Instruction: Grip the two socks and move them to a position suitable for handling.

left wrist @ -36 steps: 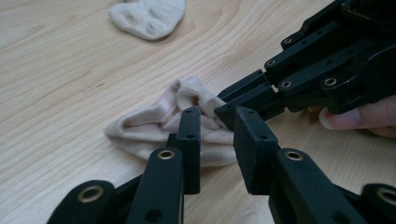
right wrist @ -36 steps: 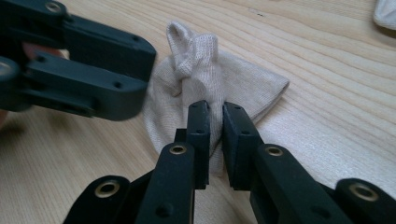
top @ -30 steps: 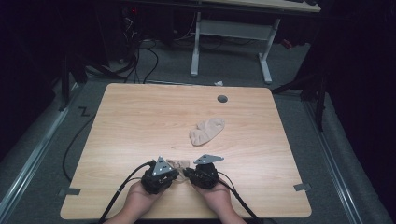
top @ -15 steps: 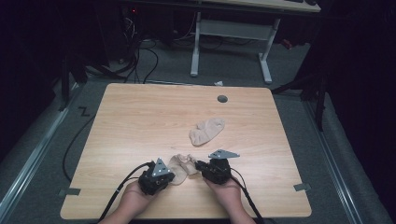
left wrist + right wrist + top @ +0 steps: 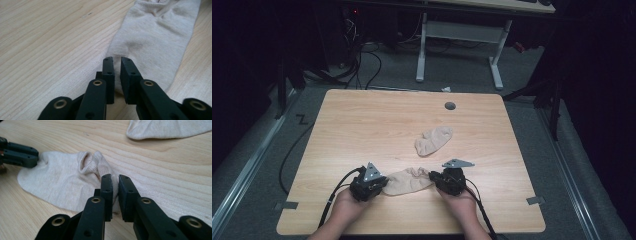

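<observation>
Two claws work the sock (image 5: 409, 181) at the desk's (image 5: 362, 125) near edge. The right claw (image 5: 115, 178) pinches the cuff. The left claw (image 5: 117, 60) has just been opening, with the toe loose in its narrow gap. If the right one tugs now, the sock probably slides and bunches.
</observation>
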Demonstrator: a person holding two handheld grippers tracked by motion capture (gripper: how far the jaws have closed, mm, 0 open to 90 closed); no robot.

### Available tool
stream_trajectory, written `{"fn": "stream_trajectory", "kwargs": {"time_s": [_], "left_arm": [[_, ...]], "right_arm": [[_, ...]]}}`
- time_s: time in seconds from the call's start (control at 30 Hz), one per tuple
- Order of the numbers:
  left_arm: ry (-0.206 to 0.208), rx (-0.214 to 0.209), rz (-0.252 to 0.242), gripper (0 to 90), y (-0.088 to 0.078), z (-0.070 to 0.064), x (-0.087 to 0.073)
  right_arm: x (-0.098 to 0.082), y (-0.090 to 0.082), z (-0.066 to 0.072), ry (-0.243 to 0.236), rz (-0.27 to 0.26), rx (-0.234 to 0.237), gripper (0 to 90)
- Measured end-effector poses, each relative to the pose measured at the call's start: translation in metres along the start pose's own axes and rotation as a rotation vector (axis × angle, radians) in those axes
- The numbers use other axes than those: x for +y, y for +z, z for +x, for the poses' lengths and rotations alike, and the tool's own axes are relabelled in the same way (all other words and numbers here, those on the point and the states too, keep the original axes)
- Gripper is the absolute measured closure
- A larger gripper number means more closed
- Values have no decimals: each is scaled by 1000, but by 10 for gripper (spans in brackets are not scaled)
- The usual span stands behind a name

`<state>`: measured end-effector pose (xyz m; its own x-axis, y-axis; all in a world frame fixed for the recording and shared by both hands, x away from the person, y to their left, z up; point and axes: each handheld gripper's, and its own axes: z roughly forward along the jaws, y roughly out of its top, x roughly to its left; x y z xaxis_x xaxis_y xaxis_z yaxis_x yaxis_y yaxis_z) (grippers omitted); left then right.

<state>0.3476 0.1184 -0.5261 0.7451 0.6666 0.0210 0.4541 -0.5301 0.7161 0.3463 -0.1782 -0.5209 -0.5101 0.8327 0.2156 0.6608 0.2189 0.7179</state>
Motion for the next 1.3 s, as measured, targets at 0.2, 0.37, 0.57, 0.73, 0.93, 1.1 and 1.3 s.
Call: {"fn": "stream_trajectory", "kwargs": {"time_s": [0.2, 0.37, 0.57, 0.73, 0.93, 1.1, 1.3], "left_arm": [[-13, 44, -18, 676, -2, 2, 0], [-8, 35, -29, 678, -2, 1, 2], [16, 39, -11, 776, 4, -1, 3], [42, 13, -8, 806, 3, -3, 2], [63, -54, 9, 790, -3, -7, -2], [81, 43, -28, 684, -14, -7, 0], [-10, 84, -79, 611, -19, 11, 1]], "right_arm": [[1, 0, 0, -12, -9, -29, 737], [4, -3, 5, -74, -69, -31, 761], [5, 15, 8, -144, 16, -83, 878], [-3, 9, 10, -135, 38, -81, 878], [-12, -1, 20, -115, 68, -49, 876], [-5, -10, 28, -144, 10, -31, 817], [7, -6, 28, -176, -46, -106, 704]]}}
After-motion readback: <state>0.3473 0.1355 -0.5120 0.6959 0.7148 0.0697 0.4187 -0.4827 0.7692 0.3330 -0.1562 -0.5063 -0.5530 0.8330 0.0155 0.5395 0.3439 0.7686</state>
